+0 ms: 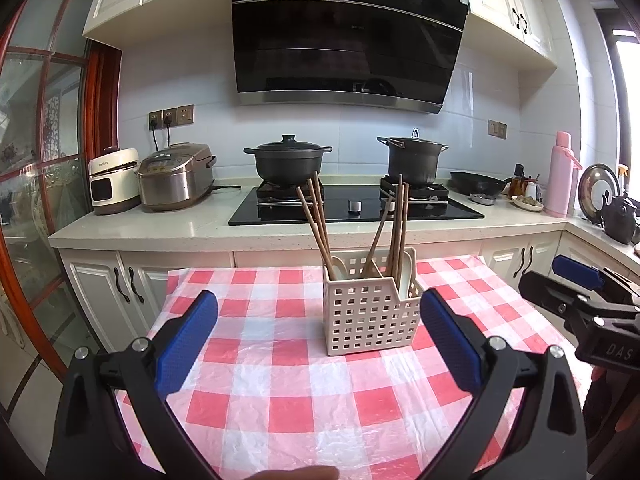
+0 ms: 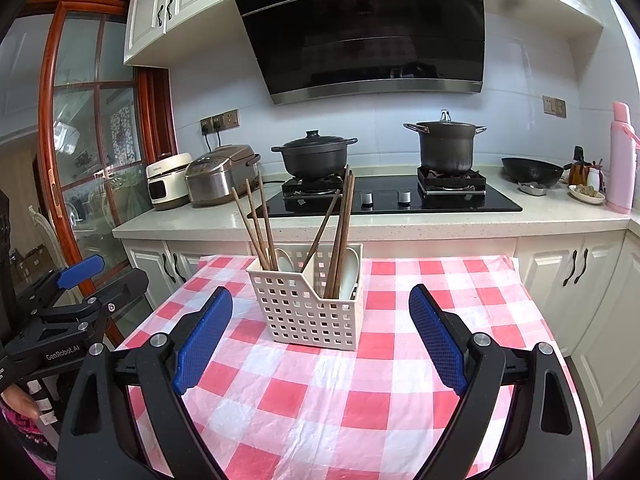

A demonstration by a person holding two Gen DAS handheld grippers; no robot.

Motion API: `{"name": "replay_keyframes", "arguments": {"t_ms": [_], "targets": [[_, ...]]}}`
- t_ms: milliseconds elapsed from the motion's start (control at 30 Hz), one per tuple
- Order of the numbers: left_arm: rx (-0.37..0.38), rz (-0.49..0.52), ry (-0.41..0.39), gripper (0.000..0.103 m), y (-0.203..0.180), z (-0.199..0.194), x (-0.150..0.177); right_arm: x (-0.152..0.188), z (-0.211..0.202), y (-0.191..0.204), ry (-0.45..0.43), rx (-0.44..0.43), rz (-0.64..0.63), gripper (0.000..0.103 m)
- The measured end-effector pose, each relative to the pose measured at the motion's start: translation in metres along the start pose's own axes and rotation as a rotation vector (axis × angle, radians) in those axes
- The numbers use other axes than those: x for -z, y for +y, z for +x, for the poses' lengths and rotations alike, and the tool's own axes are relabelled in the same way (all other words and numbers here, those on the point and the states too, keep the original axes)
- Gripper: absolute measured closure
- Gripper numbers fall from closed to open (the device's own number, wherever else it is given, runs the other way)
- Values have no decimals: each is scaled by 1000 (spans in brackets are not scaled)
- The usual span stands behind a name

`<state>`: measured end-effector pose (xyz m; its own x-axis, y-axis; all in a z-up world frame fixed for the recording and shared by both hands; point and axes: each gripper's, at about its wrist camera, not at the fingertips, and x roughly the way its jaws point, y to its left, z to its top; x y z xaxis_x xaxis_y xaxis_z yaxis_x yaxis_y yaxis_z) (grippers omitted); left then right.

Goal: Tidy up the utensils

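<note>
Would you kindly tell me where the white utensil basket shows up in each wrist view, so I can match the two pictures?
Left wrist view: the white utensil basket stands right of centre on the checked cloth, near the right finger.
Right wrist view: the basket stands just left of centre, between the fingers.
Shared landmark: the lidded black pot on the stove behind it.

A home kitchen — a black glass gas hob (image 2: 394, 200) carries two dark lidded pots (image 2: 314, 156), with a slanted black range hood (image 2: 360, 28) above it. Left of the hob stands a steel rice cooker (image 2: 218, 174); cream panelled cabinets (image 2: 576, 276) run below — a pink thermos (image 2: 622, 156) far right.
</note>
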<state>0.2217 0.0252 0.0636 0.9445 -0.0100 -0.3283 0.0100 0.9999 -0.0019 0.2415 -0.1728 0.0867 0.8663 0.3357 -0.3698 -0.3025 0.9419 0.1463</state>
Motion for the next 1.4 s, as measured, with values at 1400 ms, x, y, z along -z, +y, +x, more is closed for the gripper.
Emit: {"name": "replay_keyframes", "arguments": {"t_ms": [1400], "targets": [[-6,-5,-1,5,4,-1,1,0,0,3,-1,-8,2,19]]}}
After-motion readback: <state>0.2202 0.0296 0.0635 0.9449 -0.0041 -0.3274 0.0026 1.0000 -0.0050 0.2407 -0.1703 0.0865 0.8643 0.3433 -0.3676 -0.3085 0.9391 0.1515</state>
